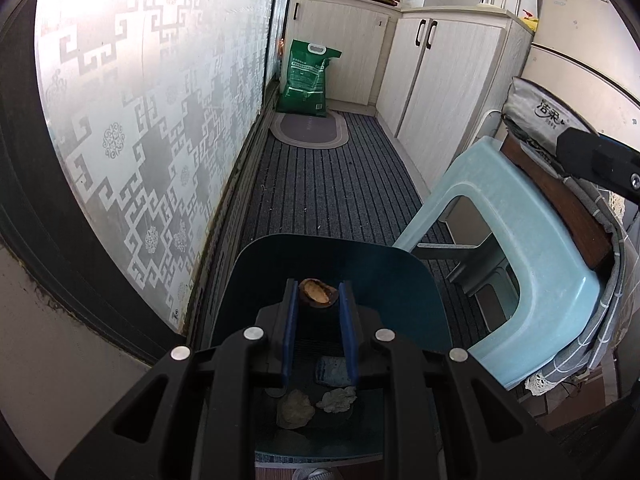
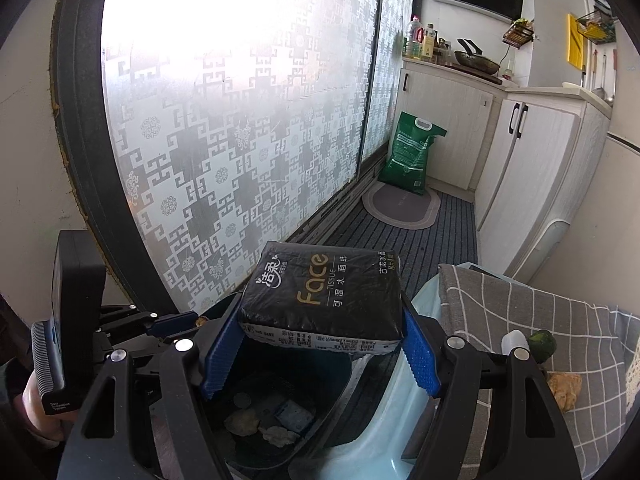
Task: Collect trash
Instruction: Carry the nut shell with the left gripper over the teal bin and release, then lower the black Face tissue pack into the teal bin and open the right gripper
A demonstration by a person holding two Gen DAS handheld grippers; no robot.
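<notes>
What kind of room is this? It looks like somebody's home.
Most likely a narrow home kitchen. White cabinets line one wall, a pan and oil bottles sit on the counter, and a green sack, perhaps rice, leans beside a frosted sliding door.

Item count, both views combined:
- Grippers: two, left gripper [image 1: 319, 294] and right gripper [image 2: 320, 350]
- Nut shell [image 1: 318, 291]: one
- Tissue pack [image 2: 324, 300]: one
- Bin [image 1: 416, 276]: one, containing two crumpled wads [image 1: 295, 410] and one blue wrapper [image 1: 334, 372]
- Plastic stool [image 1: 532, 264]: one
- Green sack [image 1: 307, 78]: one
- Oval mat [image 1: 308, 130]: one
</notes>
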